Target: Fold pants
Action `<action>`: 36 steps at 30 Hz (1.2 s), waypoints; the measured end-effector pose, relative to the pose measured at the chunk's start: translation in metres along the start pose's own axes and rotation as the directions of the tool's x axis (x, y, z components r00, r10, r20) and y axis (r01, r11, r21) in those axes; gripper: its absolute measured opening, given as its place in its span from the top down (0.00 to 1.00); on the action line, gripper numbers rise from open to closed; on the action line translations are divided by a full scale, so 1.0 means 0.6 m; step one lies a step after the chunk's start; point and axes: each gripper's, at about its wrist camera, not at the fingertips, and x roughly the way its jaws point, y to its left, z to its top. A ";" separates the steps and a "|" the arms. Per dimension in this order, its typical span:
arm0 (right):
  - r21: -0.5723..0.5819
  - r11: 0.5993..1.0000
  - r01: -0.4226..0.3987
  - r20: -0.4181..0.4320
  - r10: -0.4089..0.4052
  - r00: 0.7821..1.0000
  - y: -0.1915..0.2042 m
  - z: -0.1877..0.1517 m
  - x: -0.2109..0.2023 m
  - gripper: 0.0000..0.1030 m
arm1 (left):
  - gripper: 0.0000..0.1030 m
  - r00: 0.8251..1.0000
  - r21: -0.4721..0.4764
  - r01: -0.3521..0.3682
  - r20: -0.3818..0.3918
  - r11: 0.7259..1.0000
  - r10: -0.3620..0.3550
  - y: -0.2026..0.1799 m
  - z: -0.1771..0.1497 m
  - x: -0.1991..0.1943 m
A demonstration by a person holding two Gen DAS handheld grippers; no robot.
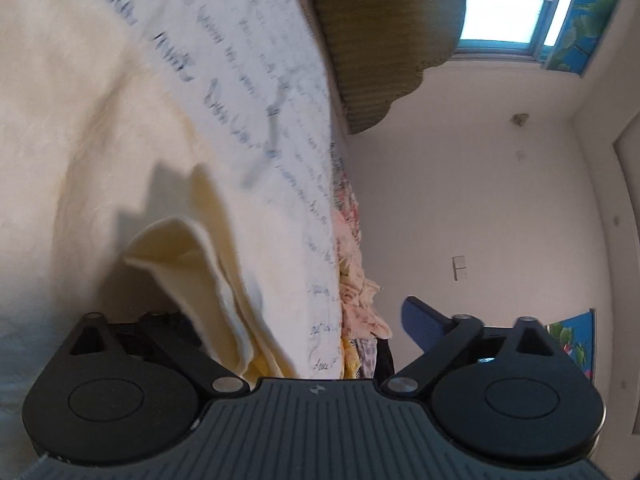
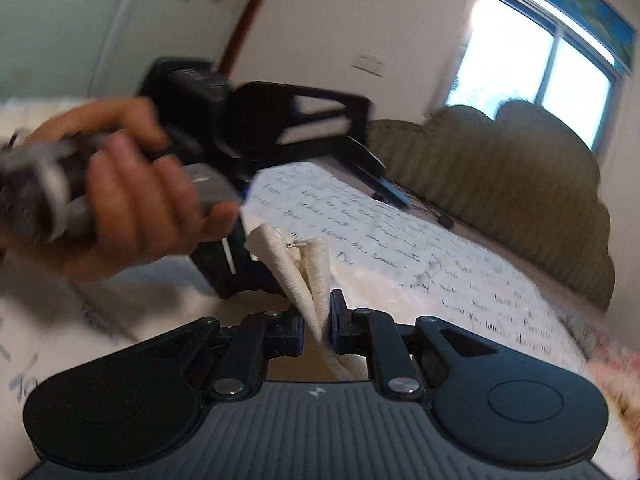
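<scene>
Cream pants (image 2: 316, 280), soft, light and limp, pinched at a folded edge between the closed jaws of the right gripper (image 2: 318, 326). Left gripper (image 1: 288, 320) stands open, cloth (image 1: 208, 264) loose between its fingers, unpressed. Beyond lies the script-printed bedsheet (image 2: 460, 276). Best hold, probably: hems or waistband, several layers together.

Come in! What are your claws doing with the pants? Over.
Right claw shut on cream pants. Left claw open, pants edge between its fingers. Nothing blocking. Over.
</scene>
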 end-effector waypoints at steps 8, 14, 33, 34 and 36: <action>-0.015 1.000 0.022 -0.084 -0.023 0.996 0.014 -0.003 0.027 0.81 | 0.87 0.980 0.146 -0.198 0.030 0.969 0.196 -0.008 -0.006 -0.001; 0.003 0.999 -0.041 -0.046 0.041 0.998 0.029 0.021 0.020 0.84 | 0.89 0.943 0.376 -0.333 0.156 0.865 0.295 -0.059 -0.030 -0.069; 0.171 0.934 -0.315 0.056 0.310 0.949 0.135 0.117 0.100 0.84 | 0.82 0.750 0.599 -0.660 0.495 0.453 0.439 -0.067 -0.025 -0.228; 0.170 0.933 -0.317 0.055 0.312 0.948 0.144 0.116 0.100 0.84 | 0.82 0.746 0.593 -0.665 0.500 0.455 0.439 -0.063 -0.021 -0.230; 0.165 0.935 -0.315 0.041 0.313 0.949 0.151 0.117 0.110 0.83 | 0.80 0.741 0.589 -0.670 0.502 0.451 0.446 -0.051 -0.015 -0.232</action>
